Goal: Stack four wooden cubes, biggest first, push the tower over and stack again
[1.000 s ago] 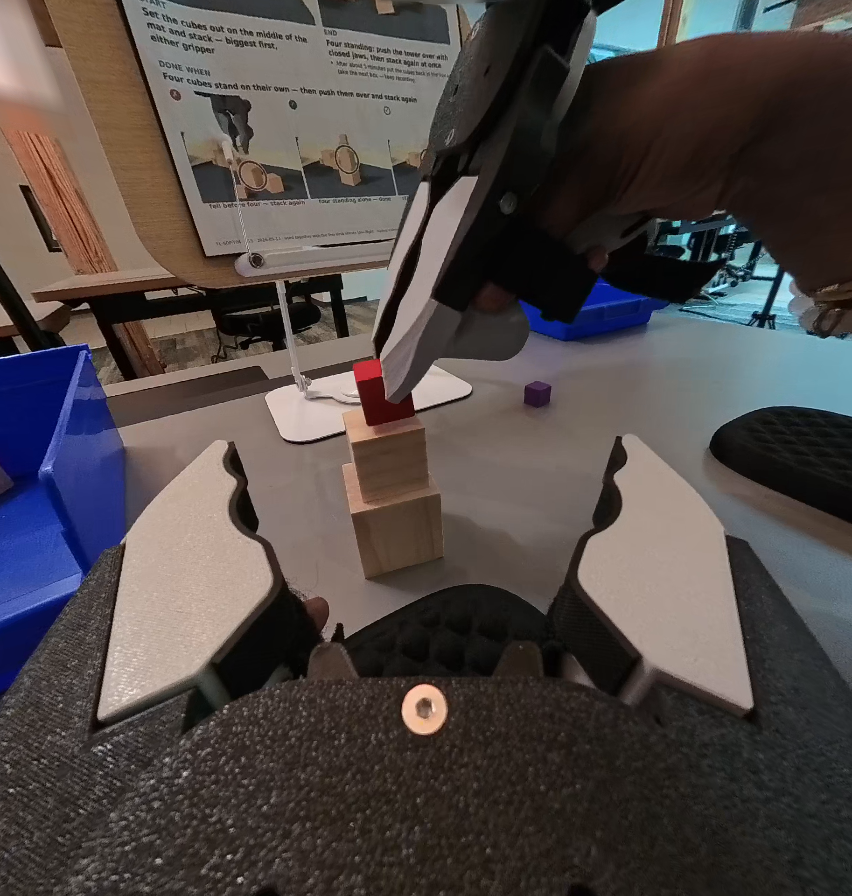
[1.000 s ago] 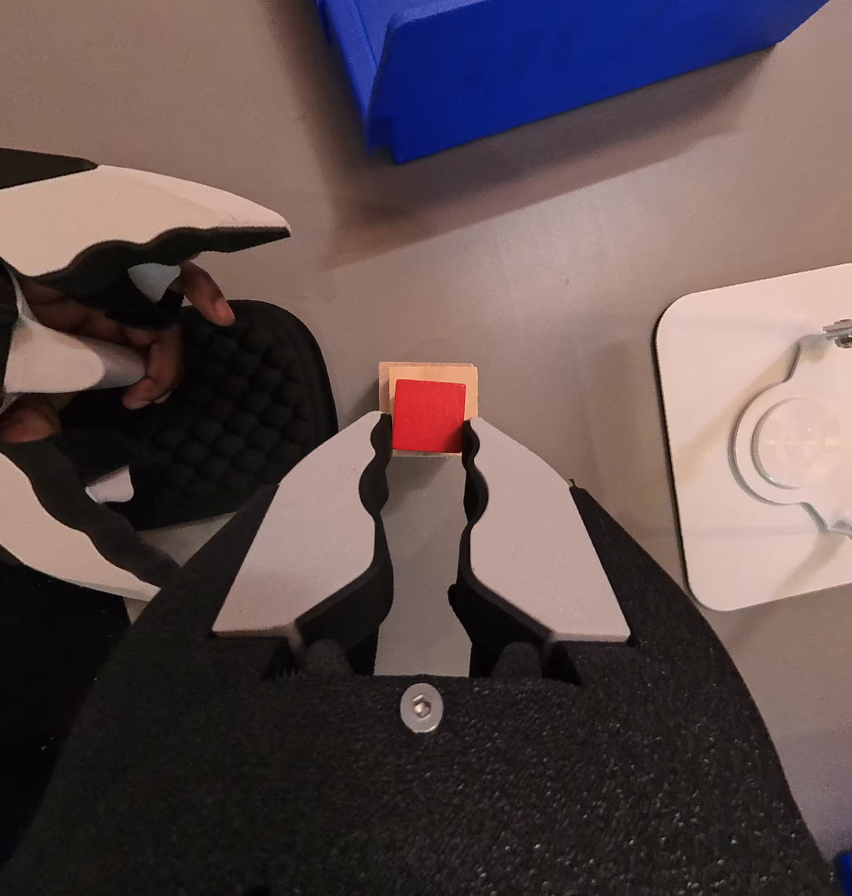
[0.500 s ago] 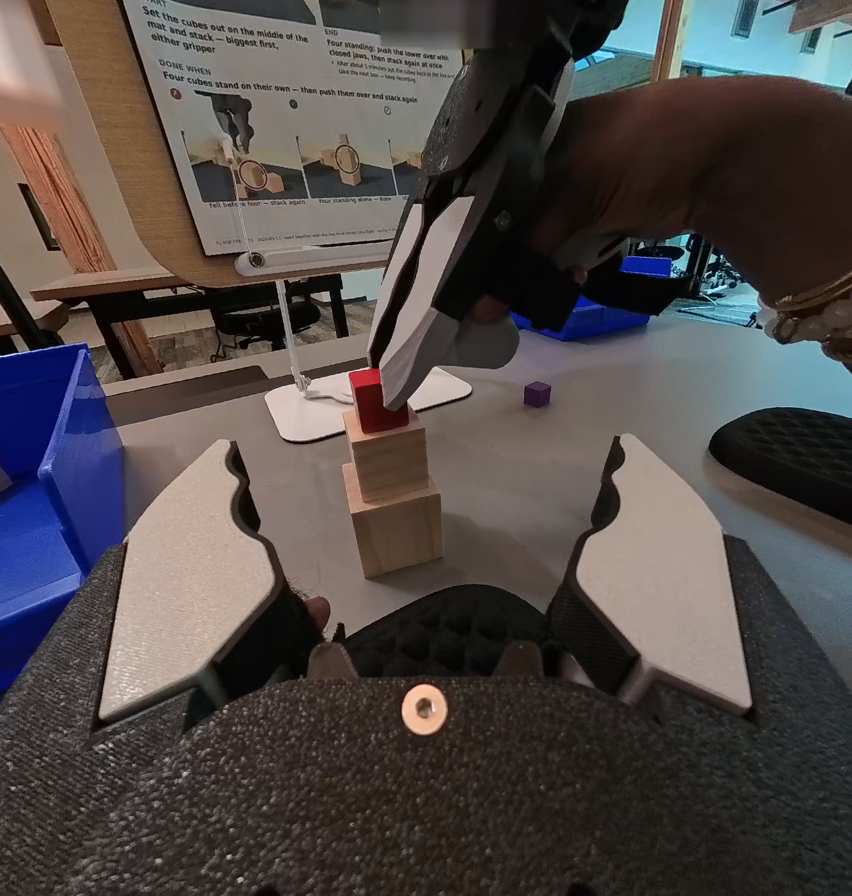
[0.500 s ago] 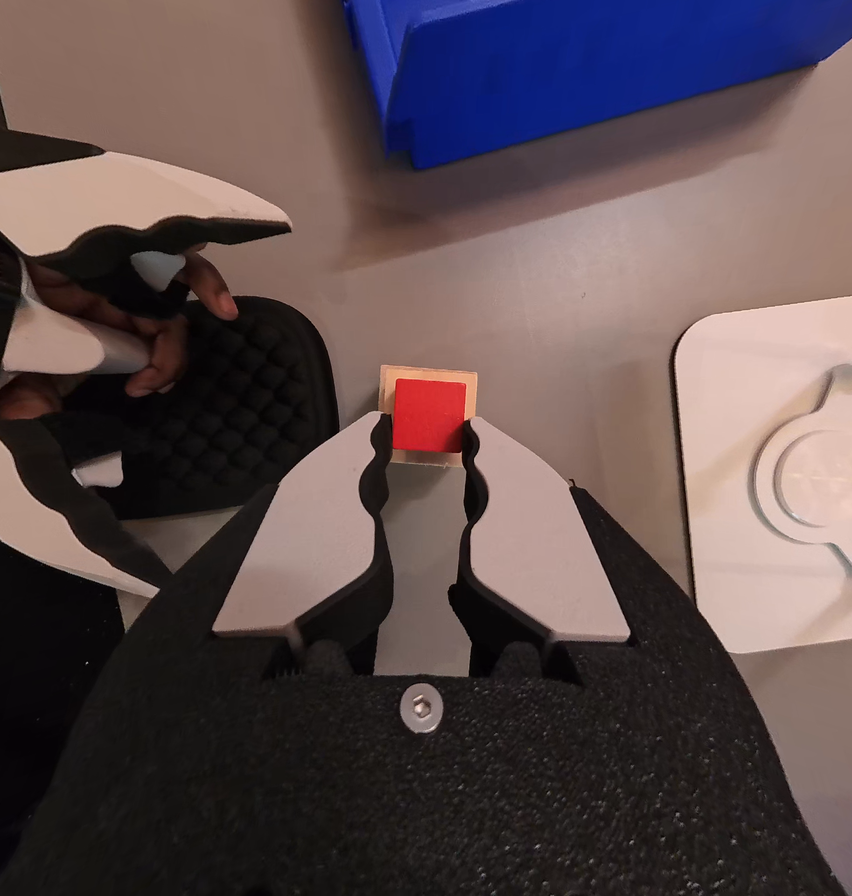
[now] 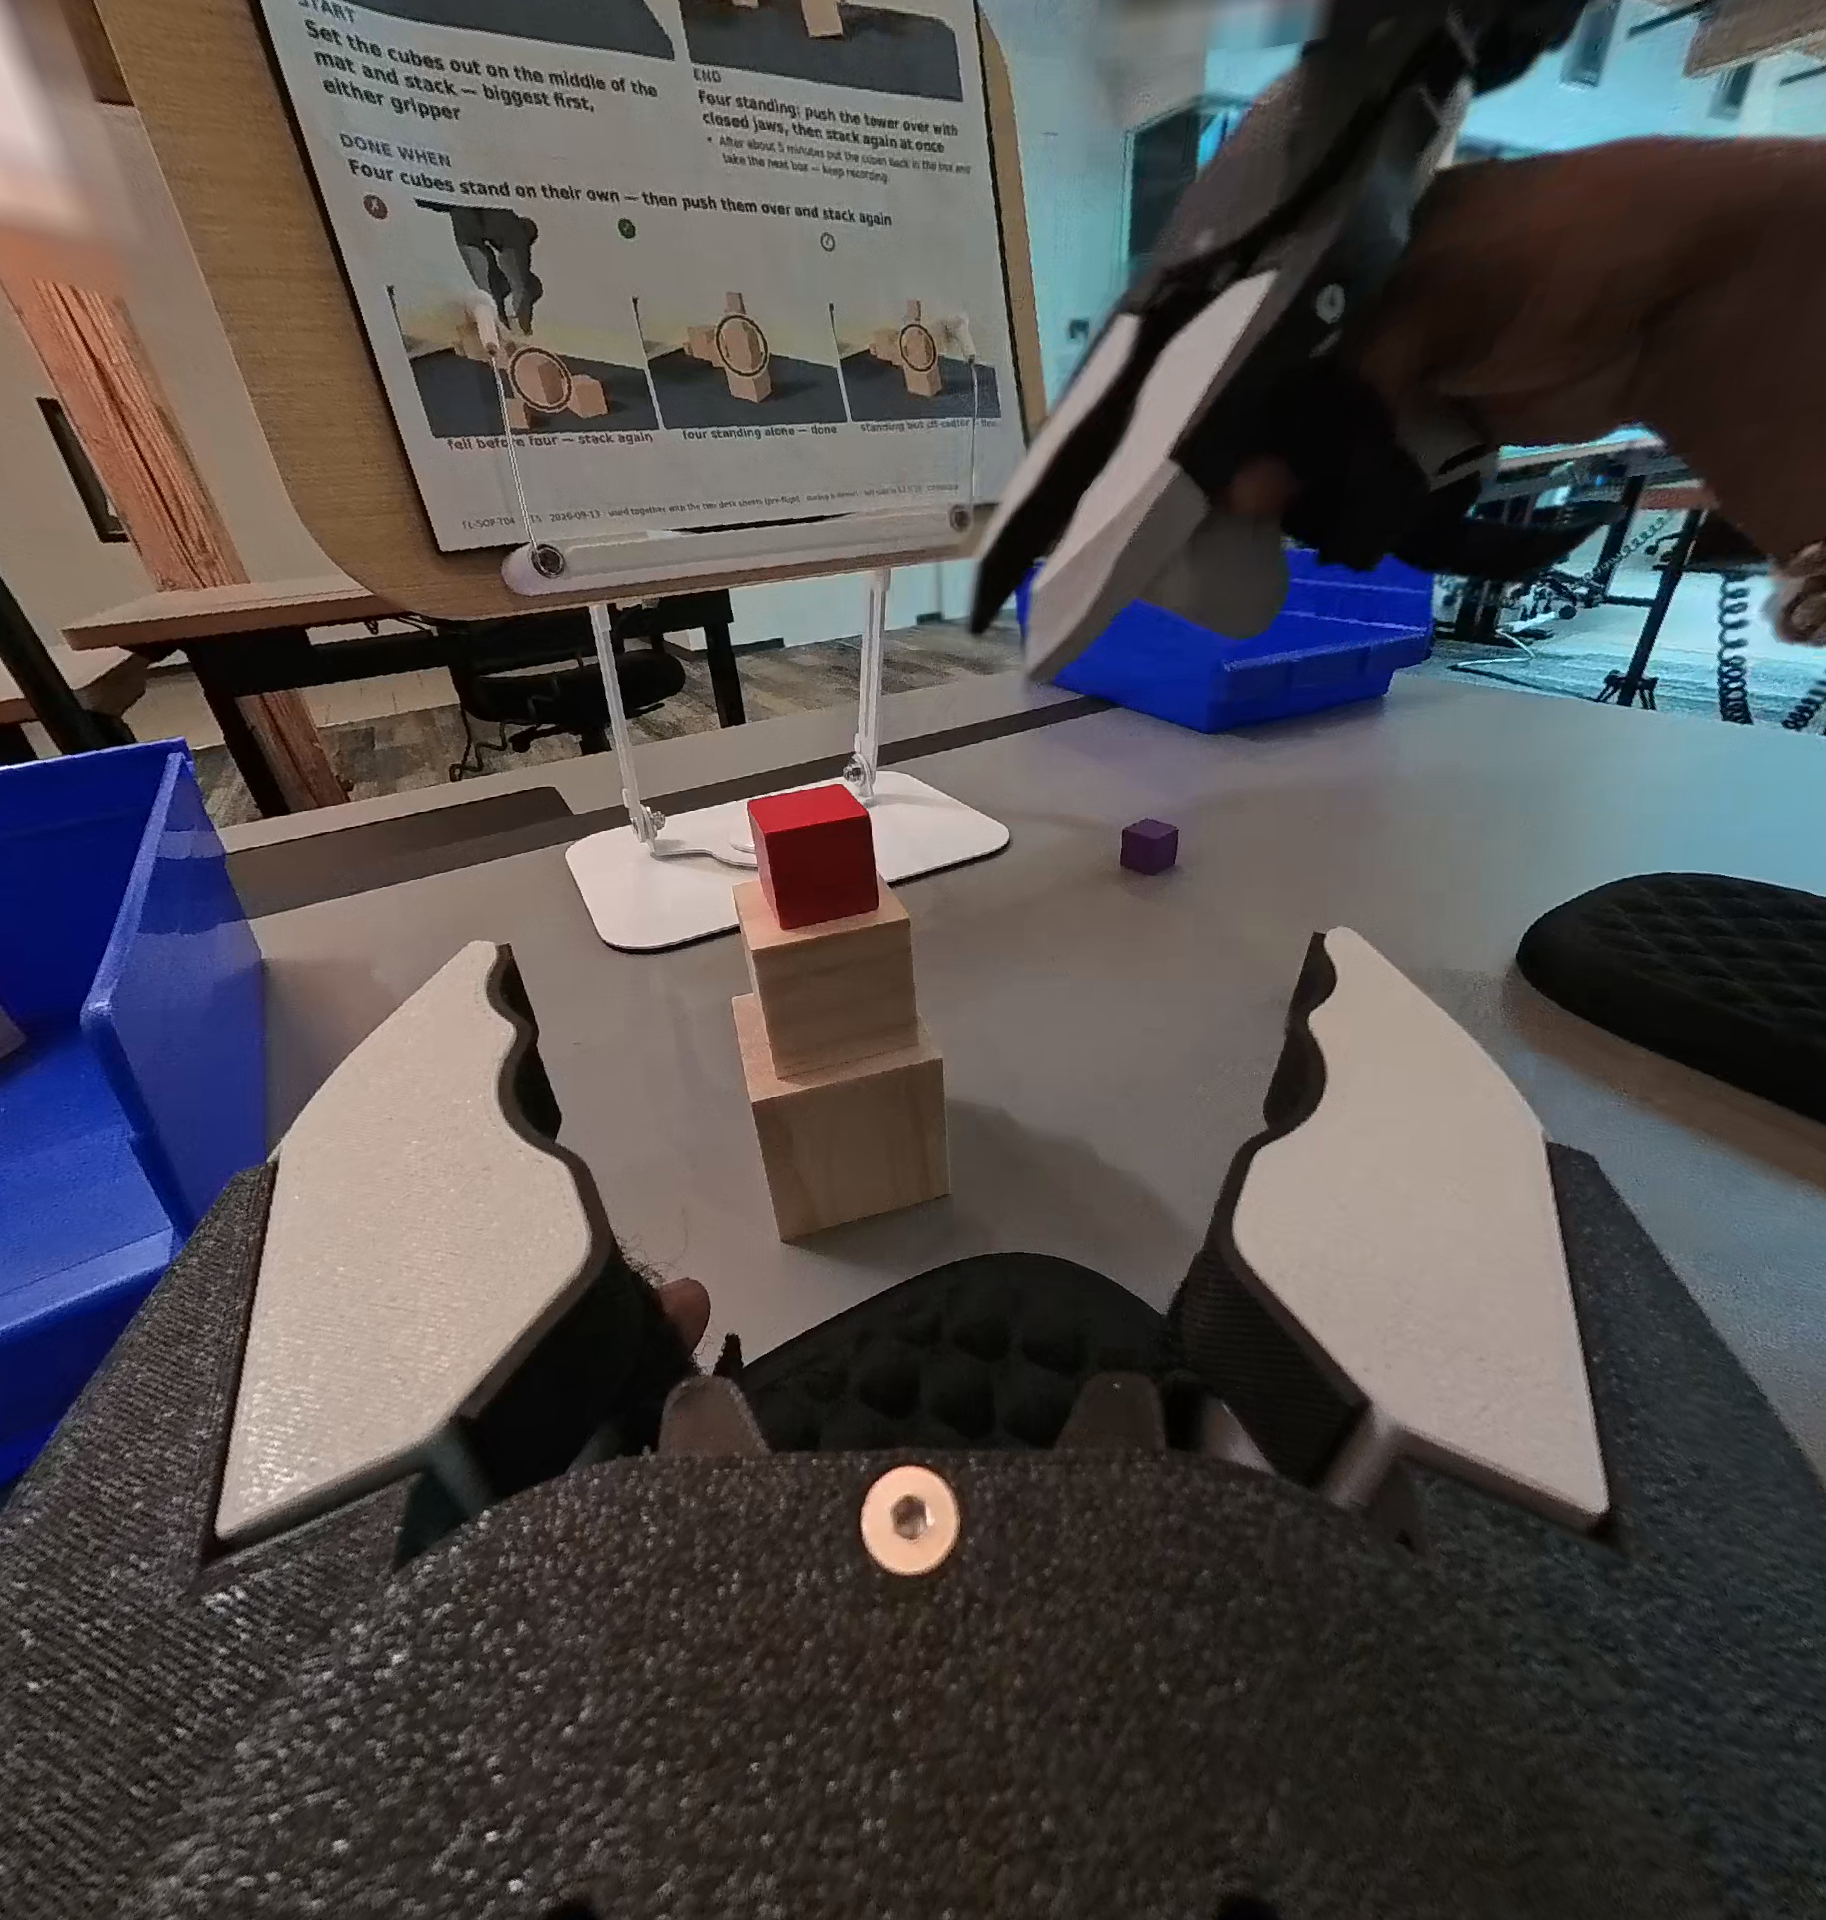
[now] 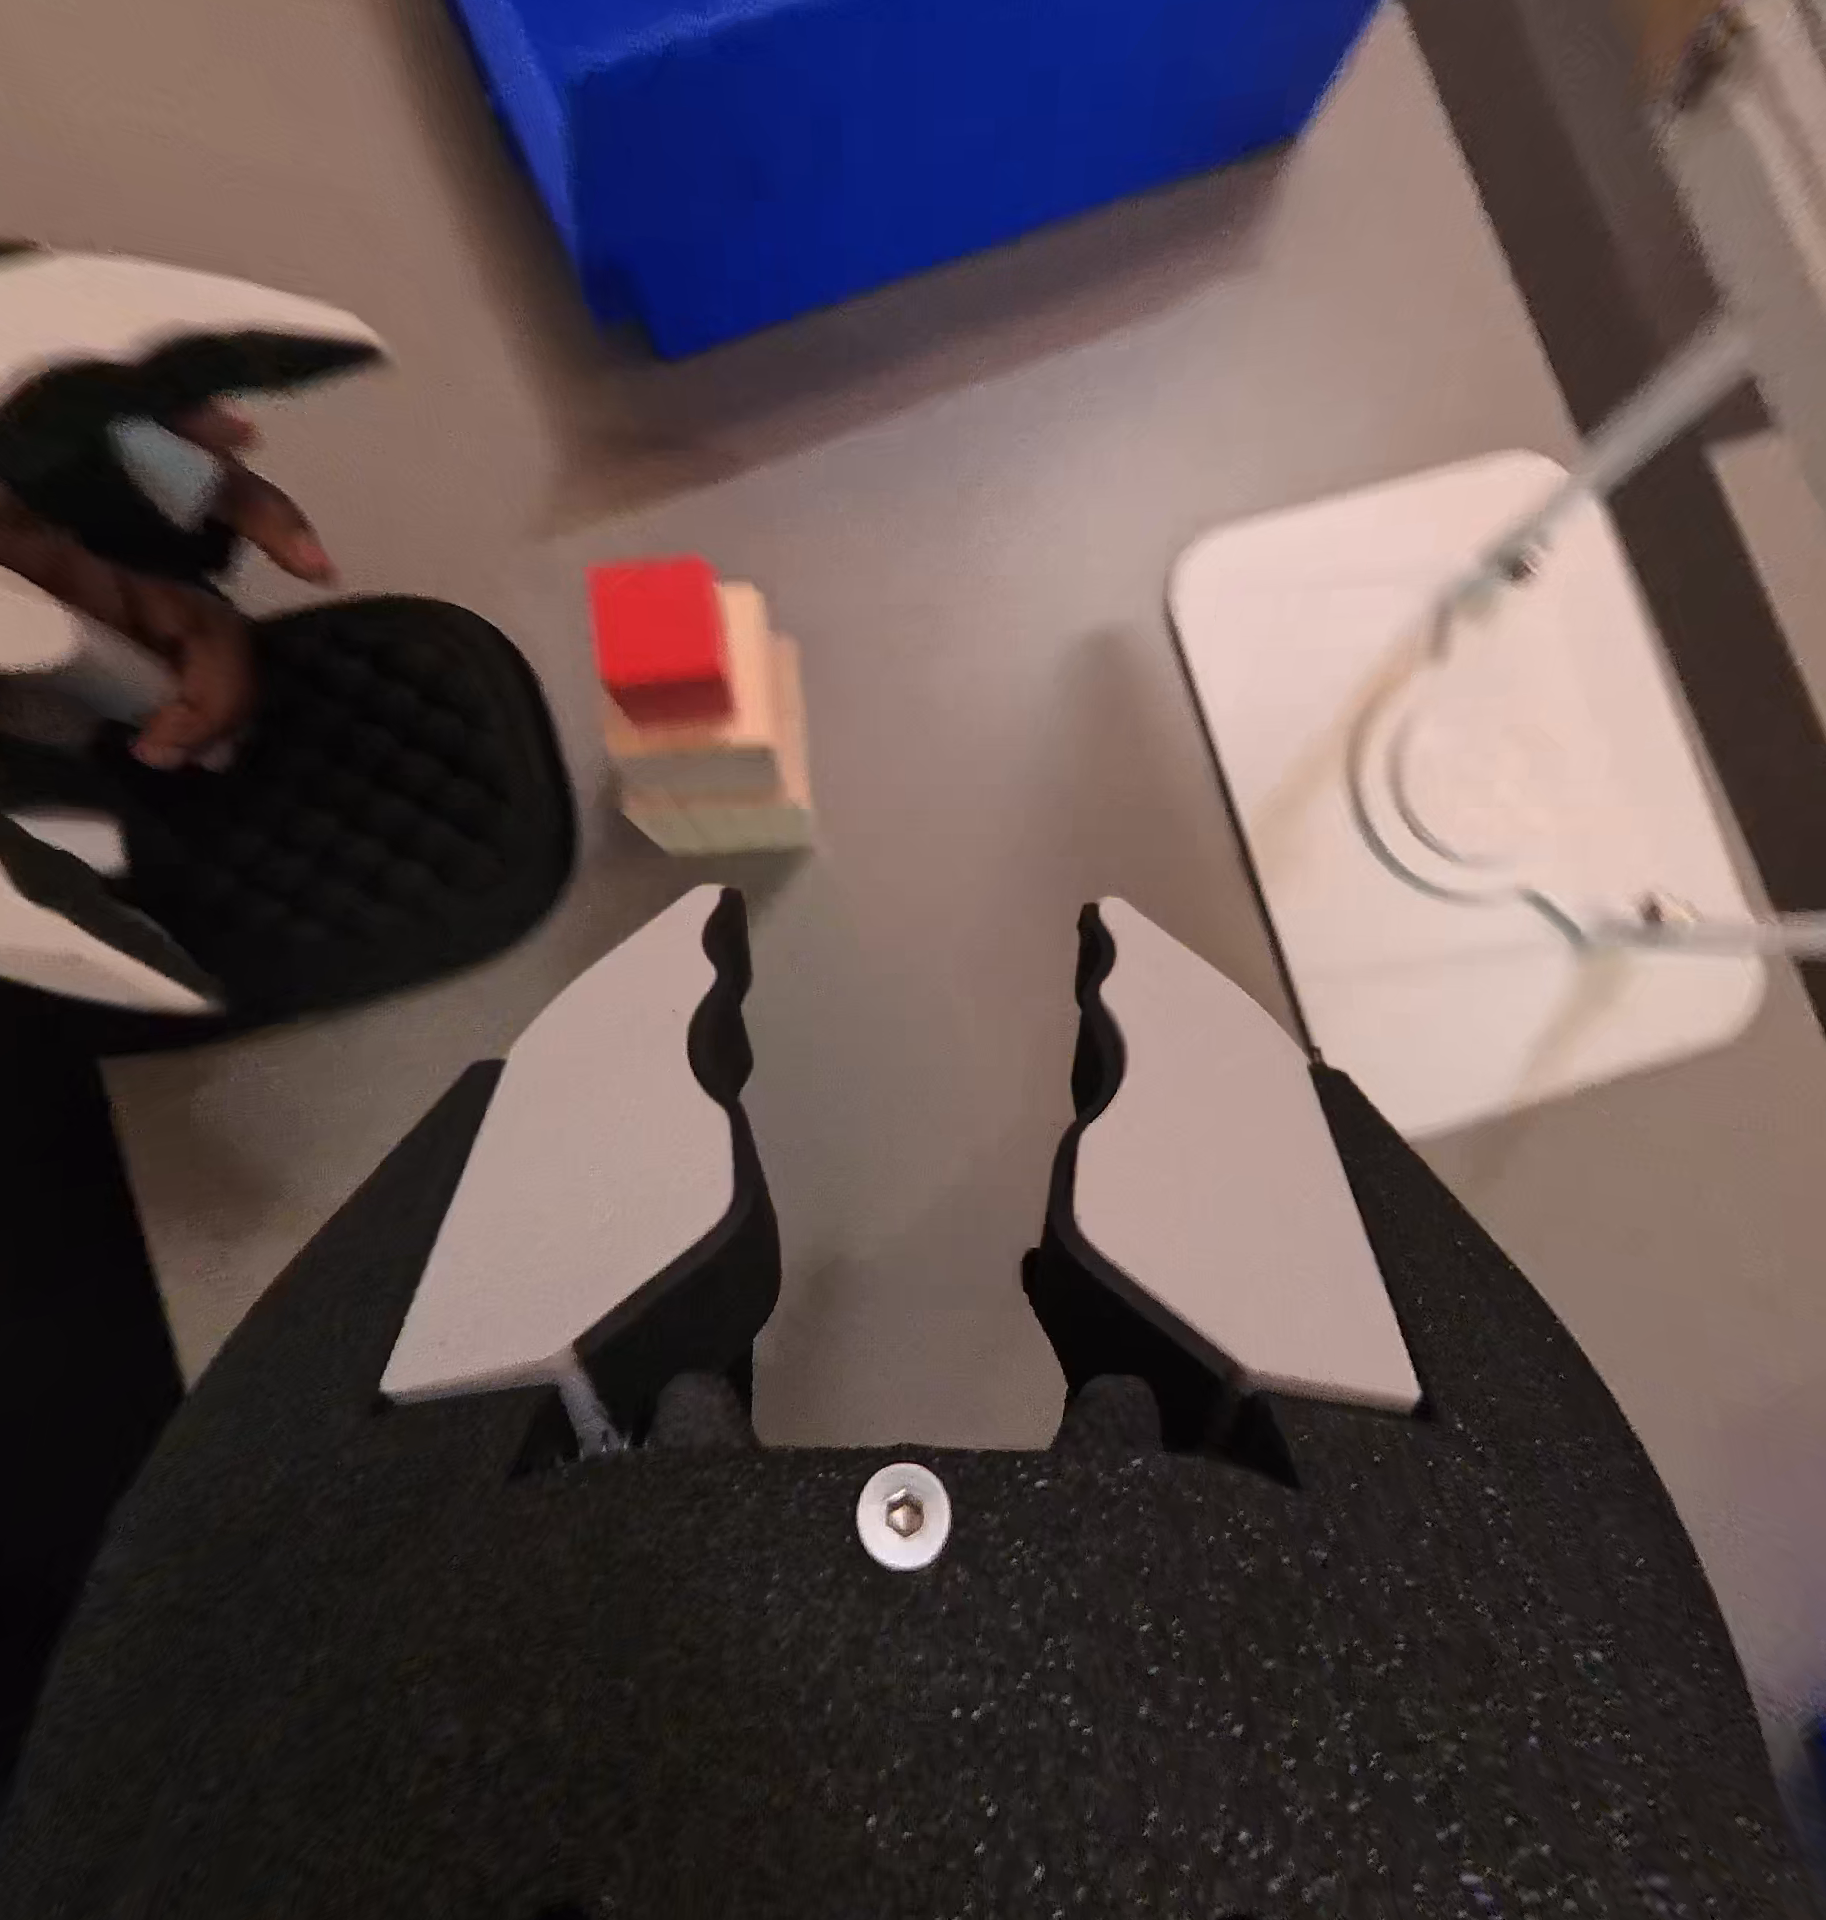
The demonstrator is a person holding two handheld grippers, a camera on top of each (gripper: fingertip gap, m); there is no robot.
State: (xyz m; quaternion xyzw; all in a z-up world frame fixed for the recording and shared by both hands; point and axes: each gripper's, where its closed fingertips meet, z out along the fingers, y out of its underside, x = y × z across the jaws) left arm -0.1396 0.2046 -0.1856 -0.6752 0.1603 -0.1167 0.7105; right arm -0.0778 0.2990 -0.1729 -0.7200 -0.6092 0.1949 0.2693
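**Both grippers empty beside a three-block stack**

The left gripper [image 5: 904,1039] sat low behind the stack, fingers spread wide and holding nothing, perhaps parked on the black pad [image 5: 950,1351]. The red block [image 5: 813,854] topped two wooden blocks [image 5: 836,1049], the stack's long axis upright. The right gripper [image 6: 909,997] hung above and right of it, fingers parted, empty. A purple cube [image 5: 1148,844] lay apart.
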